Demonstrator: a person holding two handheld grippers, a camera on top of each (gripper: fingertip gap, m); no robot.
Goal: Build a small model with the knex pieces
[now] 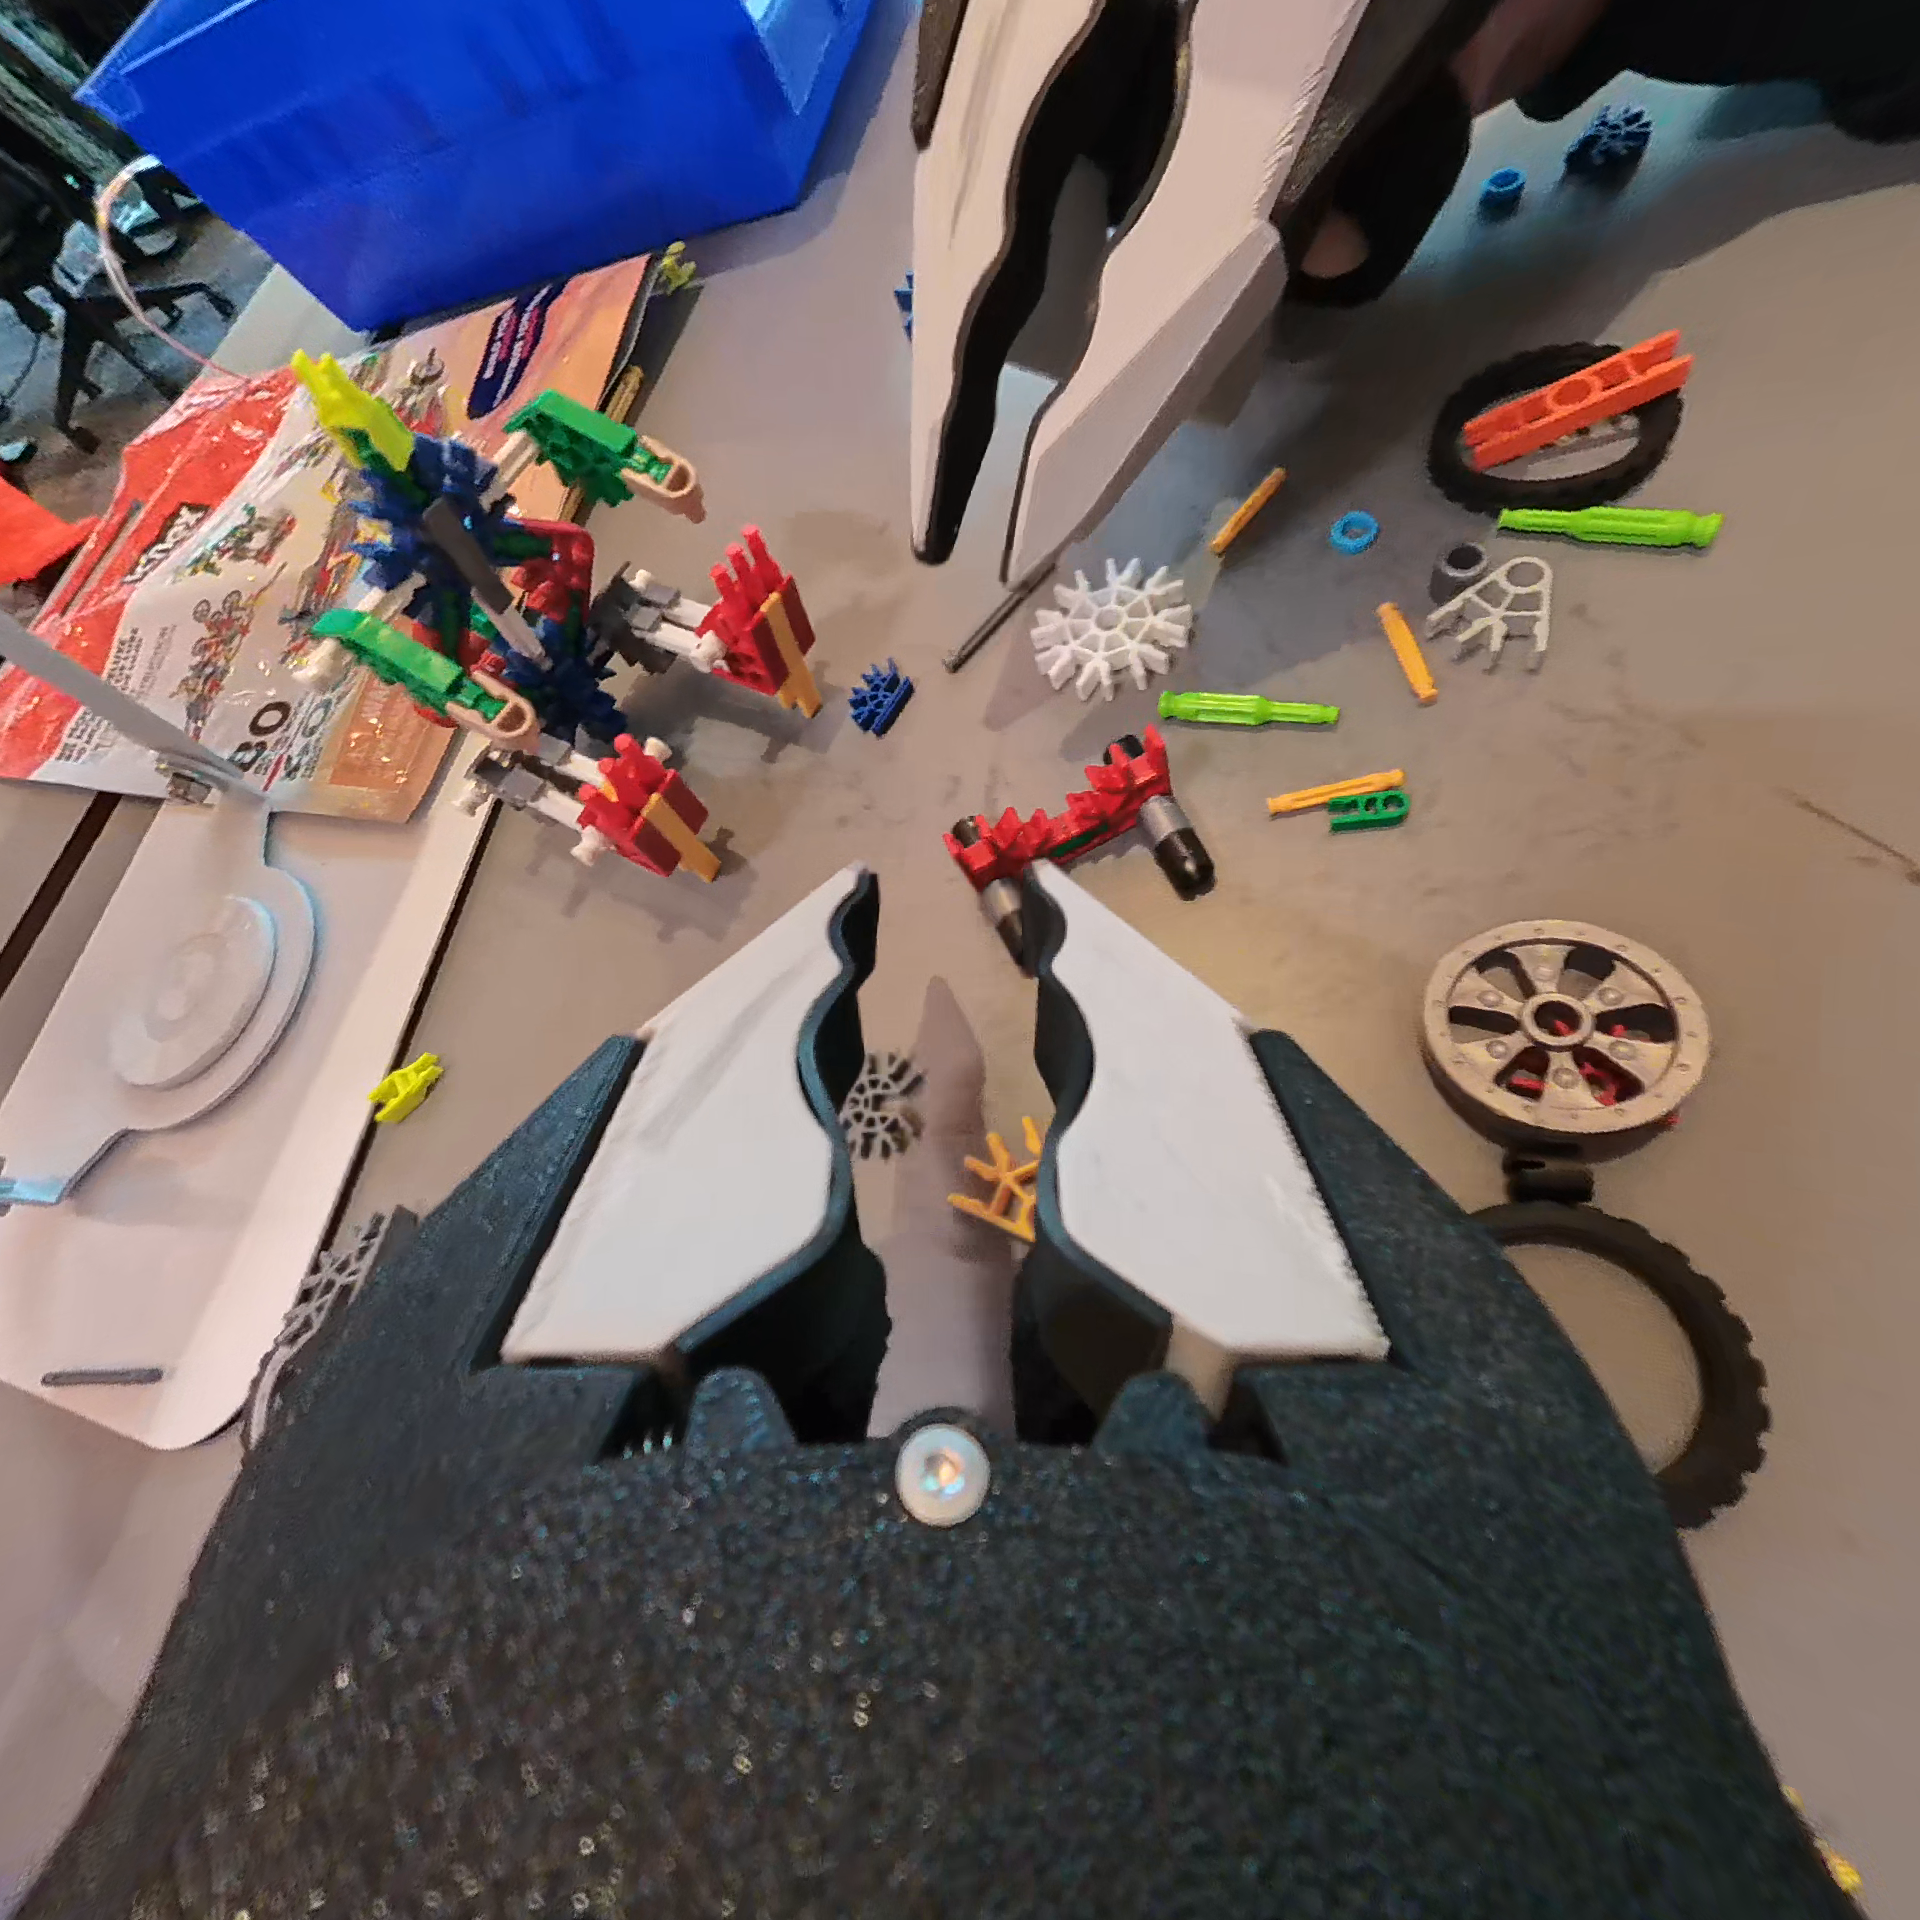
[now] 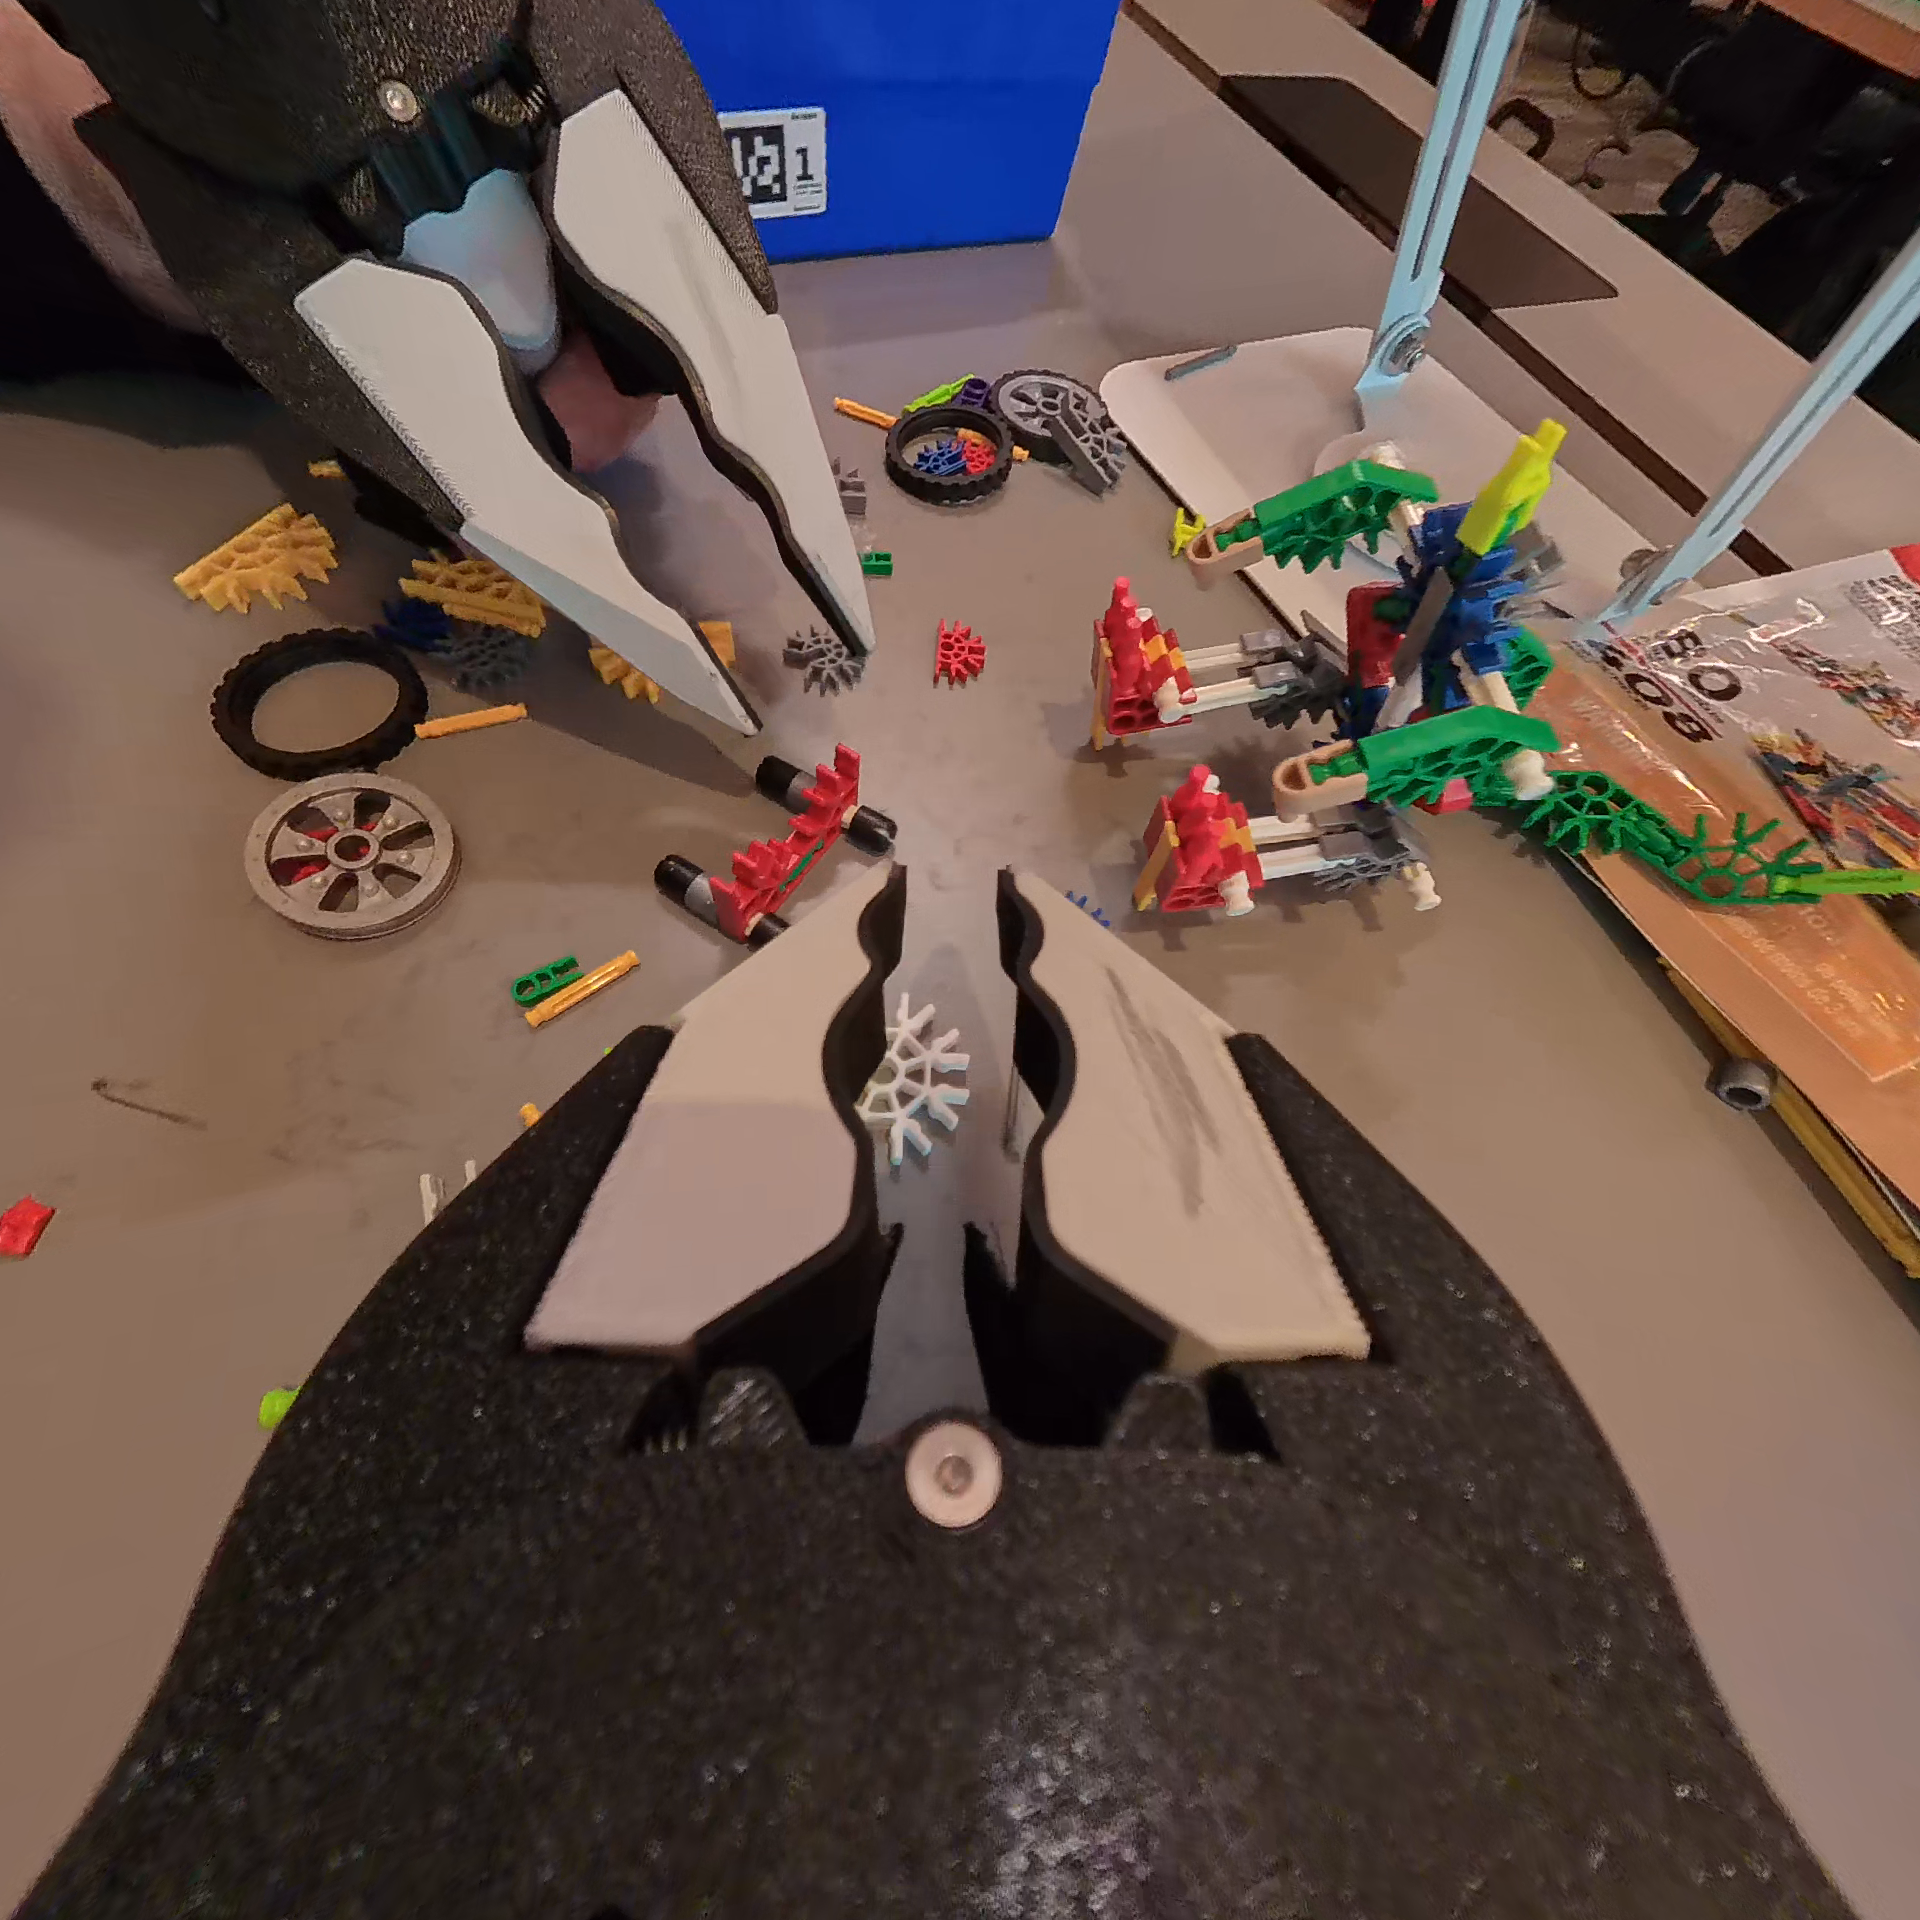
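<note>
My left hand-held gripper [image 1: 951, 883] hovers over the bench [image 1: 1558, 852] with its jaws apart and nothing between them. Its right fingertip is just beside the red piece [image 1: 1081, 816], which is a short bar of red connectors with a black-and-grey peg at each end. The long axis of this bar runs from my fingertips away to the right, and the pegs lie across it. My right hand-held gripper [image 2: 951, 883] is also released and empty. It hangs above the white snowflake connector [image 2: 920, 1081], which lies flat on the bench between the fingers. The toy model [image 2: 1382, 675] stands to the right, near the blue bin [image 2: 914, 62].
</note>
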